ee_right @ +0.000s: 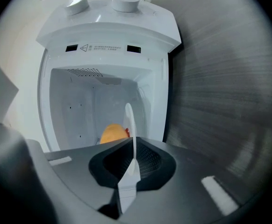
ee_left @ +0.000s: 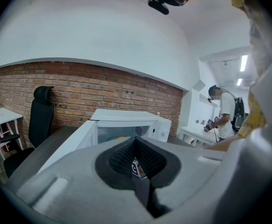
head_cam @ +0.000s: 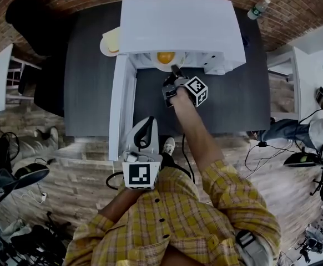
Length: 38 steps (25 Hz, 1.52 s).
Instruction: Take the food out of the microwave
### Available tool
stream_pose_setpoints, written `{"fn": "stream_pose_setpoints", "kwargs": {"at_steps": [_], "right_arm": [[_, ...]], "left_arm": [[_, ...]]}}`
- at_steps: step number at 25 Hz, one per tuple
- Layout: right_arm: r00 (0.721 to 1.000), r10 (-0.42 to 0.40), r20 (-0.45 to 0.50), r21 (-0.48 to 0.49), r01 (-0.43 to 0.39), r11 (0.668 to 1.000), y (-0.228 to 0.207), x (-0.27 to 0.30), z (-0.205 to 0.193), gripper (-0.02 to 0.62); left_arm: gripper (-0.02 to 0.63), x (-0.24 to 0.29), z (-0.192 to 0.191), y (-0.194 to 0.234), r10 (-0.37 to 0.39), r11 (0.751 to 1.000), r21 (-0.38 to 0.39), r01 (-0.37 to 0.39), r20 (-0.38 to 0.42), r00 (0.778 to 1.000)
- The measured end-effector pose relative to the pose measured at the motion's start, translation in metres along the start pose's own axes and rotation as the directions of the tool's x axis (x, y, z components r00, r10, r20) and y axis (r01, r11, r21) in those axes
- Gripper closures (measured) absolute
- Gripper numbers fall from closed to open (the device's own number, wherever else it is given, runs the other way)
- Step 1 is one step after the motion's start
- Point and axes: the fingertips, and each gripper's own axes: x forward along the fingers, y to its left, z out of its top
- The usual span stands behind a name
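- The round white plate point(head_cam: 160, 66) carrying the orange lump of food point(head_cam: 165, 57) was seen at the front of the cavity of the white box-shaped microwave point(head_cam: 178, 26). The microwave stood on the dark grey table point(head_cam: 89, 82) with its white door point(head_cam: 120, 110) swung wide to the left.
- The right gripper point(head_cam: 174, 73) was clenched on the plate's near rim. The left gripper point(head_cam: 146, 127) was held back beside the door's free end, its jaws pressed together on nothing.
- The likeliest slip was judged to lie in the hold itself: only a thin edge was pinched (a small bite for a loaded plate). The plate could therefore sag or pivot when drawn out, and the food could roll off.
- A second risk was judged at the frame of the opening, against which a plate lifted or tilted too soon could be knocked.
- Only the head view showed both grippers together and the door's full swing, though the bite itself was hidden under the right gripper.
- Only the right gripper view showed the rim caught edge-on between the jaws, with the food beyond it.
- Only the left gripper view showed that gripper's empty jaws, and another person point(ee_left: 227, 111) standing well apart.
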Motion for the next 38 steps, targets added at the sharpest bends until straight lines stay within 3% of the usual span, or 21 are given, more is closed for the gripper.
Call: {"fn": "stream_pose_setpoints", "kwargs": {"at_steps": [10,38], "right_arm": [[1.000,-0.002,0.026,-0.002,0.002,1.000,0.024,-0.035,-0.005,0.583],[0.995,0.102,0.019,0.034,-0.102,0.994,0.105,-0.189,-0.084,0.581]], "left_arm": [[0.606,-0.010,0.002,0.000,-0.020,1.000,0.017,0.020,0.013,1.000],[0.606,-0.070,0.028,-0.009,-0.041,0.999,0.023,0.039,0.128,0.991]]}}
